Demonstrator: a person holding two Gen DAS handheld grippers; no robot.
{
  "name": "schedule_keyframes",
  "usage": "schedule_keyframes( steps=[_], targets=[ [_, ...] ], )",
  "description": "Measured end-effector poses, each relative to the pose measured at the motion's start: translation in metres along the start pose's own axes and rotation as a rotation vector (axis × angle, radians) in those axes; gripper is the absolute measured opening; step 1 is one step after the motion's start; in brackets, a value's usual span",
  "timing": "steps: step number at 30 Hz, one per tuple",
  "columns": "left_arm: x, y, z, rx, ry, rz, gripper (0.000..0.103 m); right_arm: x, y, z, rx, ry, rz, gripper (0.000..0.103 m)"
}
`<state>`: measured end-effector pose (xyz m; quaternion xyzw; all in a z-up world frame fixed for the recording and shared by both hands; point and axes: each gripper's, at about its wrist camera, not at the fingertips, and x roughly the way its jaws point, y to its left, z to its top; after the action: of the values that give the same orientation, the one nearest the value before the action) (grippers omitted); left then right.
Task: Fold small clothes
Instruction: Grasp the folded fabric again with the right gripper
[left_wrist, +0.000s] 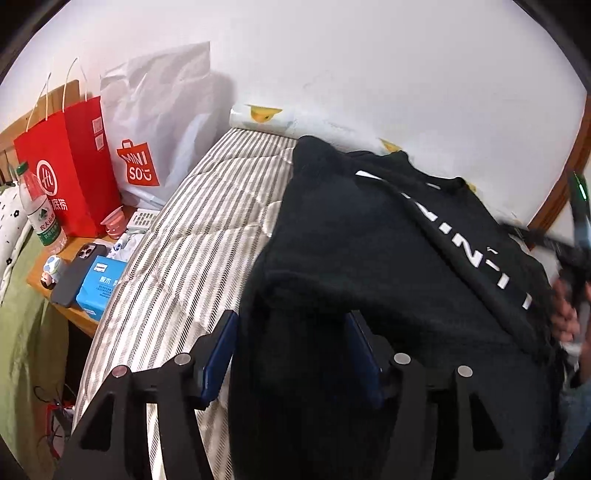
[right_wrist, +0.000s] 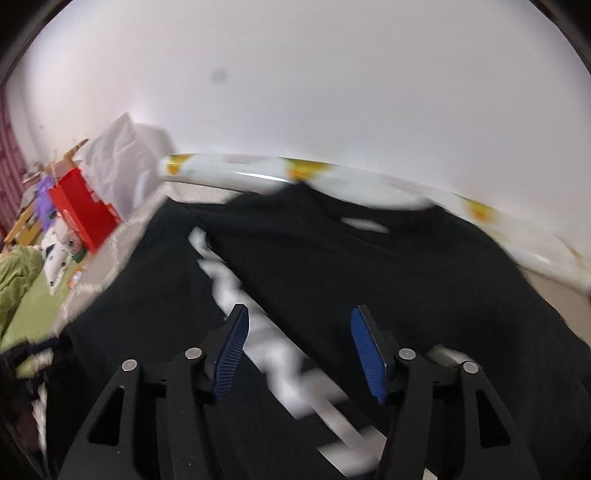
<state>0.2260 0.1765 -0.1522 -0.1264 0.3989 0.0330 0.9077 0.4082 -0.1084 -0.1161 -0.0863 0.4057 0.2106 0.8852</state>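
Observation:
A black garment (left_wrist: 351, 229) with a band of white lettering (left_wrist: 476, 254) lies bunched on a grey-striped quilt (left_wrist: 192, 229). My left gripper (left_wrist: 290, 317) has its blue pads (left_wrist: 221, 354) well apart; a fold of the black cloth lies loosely between them and covers part of the right pad. In the blurred right wrist view, my right gripper (right_wrist: 300, 310) stands open just above the same garment (right_wrist: 332, 258), with the white lettering (right_wrist: 280, 362) running under its gap. In the left wrist view the right gripper's body (left_wrist: 576, 236) and a hand (left_wrist: 565, 314) show blurred at the garment's right edge.
Left of the bed, a wooden bedside table (left_wrist: 44, 291) holds red paper bags (left_wrist: 62, 166), a white shopping bag (left_wrist: 155, 140), a water bottle (left_wrist: 38, 210), a phone (left_wrist: 74, 273) and a tissue pack (left_wrist: 98, 288). A rolled sheet with yellow prints (right_wrist: 295, 173) lies along the white wall.

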Motion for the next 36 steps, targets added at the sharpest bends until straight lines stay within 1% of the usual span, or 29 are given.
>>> schedule_keyframes(
  steps=[1, 3, 4, 5, 7, 10, 14, 15, 16, 17, 18, 19, 20, 22, 25, 26, 28, 30, 31, 32, 33, 36],
  targets=[
    [-0.005, -0.002, -0.001, 0.0, -0.003, -0.003, 0.058, -0.017, -0.018, -0.018, 0.009, 0.005, -0.041, 0.061],
    [-0.012, -0.005, -0.003, -0.005, -0.009, -0.014, 0.058, -0.039, -0.043, -0.043, 0.032, 0.012, -0.1, 0.064],
    [-0.017, -0.008, -0.004, -0.011, -0.01, -0.025, 0.058, -0.052, -0.058, -0.061, 0.052, 0.023, -0.129, 0.068],
    [-0.019, -0.01, -0.005, -0.013, -0.01, -0.029, 0.058, -0.06, -0.068, -0.073, 0.069, 0.032, -0.136, 0.073],
    [-0.027, -0.016, -0.009, -0.01, -0.012, -0.028, 0.058, -0.077, -0.092, -0.103, 0.127, 0.054, -0.126, 0.077],
    [-0.037, -0.027, -0.016, 0.008, -0.017, -0.023, 0.058, -0.088, -0.111, -0.139, 0.202, 0.063, -0.069, 0.078],
    [-0.047, -0.04, -0.023, 0.024, -0.01, -0.019, 0.059, -0.081, -0.109, -0.164, 0.215, 0.098, -0.046, 0.077],
    [-0.049, -0.044, -0.025, 0.032, -0.007, -0.017, 0.059, -0.078, -0.108, -0.169, 0.22, 0.105, -0.04, 0.074],
    [-0.051, -0.046, -0.026, 0.039, -0.005, -0.013, 0.059, -0.076, -0.105, -0.17, 0.221, 0.101, -0.045, 0.059],
    [-0.052, -0.049, -0.027, 0.047, -0.003, -0.006, 0.059, -0.078, -0.103, -0.171, 0.212, 0.079, -0.049, 0.027],
    [-0.053, -0.052, -0.028, 0.053, -0.003, -0.001, 0.059, -0.08, -0.1, -0.168, 0.197, 0.064, -0.031, 0.012],
    [-0.054, -0.054, -0.028, 0.057, -0.002, 0.004, 0.059, -0.082, -0.098, -0.164, 0.189, 0.055, 0.0, 0.009],
    [-0.055, -0.054, -0.028, 0.057, -0.001, 0.006, 0.059, -0.091, -0.098, -0.158, 0.181, 0.009, 0.007, 0.008],
    [-0.055, -0.055, -0.027, 0.054, 0.001, 0.011, 0.059, -0.105, -0.101, -0.148, 0.157, -0.058, -0.026, 0.008],
    [-0.054, -0.056, -0.026, 0.053, 0.005, 0.022, 0.059, -0.109, -0.122, -0.132, 0.188, -0.086, -0.053, 0.008],
    [-0.054, -0.056, -0.026, 0.055, 0.005, 0.023, 0.059, -0.105, -0.131, -0.126, 0.209, -0.073, -0.079, 0.008],
    [-0.052, -0.058, -0.026, 0.055, 0.011, 0.024, 0.059, -0.092, -0.146, -0.12, 0.236, -0.031, -0.101, 0.009],
    [-0.049, -0.059, -0.026, 0.056, 0.019, 0.021, 0.059, -0.073, -0.151, -0.119, 0.246, 0.018, -0.12, 0.011],
    [-0.048, -0.061, -0.026, 0.059, 0.022, 0.022, 0.059, -0.06, -0.153, -0.121, 0.251, 0.048, -0.136, 0.016],
    [-0.048, -0.062, -0.026, 0.062, 0.024, 0.023, 0.059, -0.053, -0.154, -0.12, 0.256, 0.067, -0.144, 0.027],
    [-0.048, -0.063, -0.027, 0.067, 0.025, 0.024, 0.059, -0.047, -0.156, -0.121, 0.263, 0.086, -0.156, 0.032],
    [-0.047, -0.066, -0.027, 0.077, 0.026, 0.027, 0.061, -0.057, -0.159, -0.122, 0.279, 0.074, -0.165, 0.046]
  ],
)
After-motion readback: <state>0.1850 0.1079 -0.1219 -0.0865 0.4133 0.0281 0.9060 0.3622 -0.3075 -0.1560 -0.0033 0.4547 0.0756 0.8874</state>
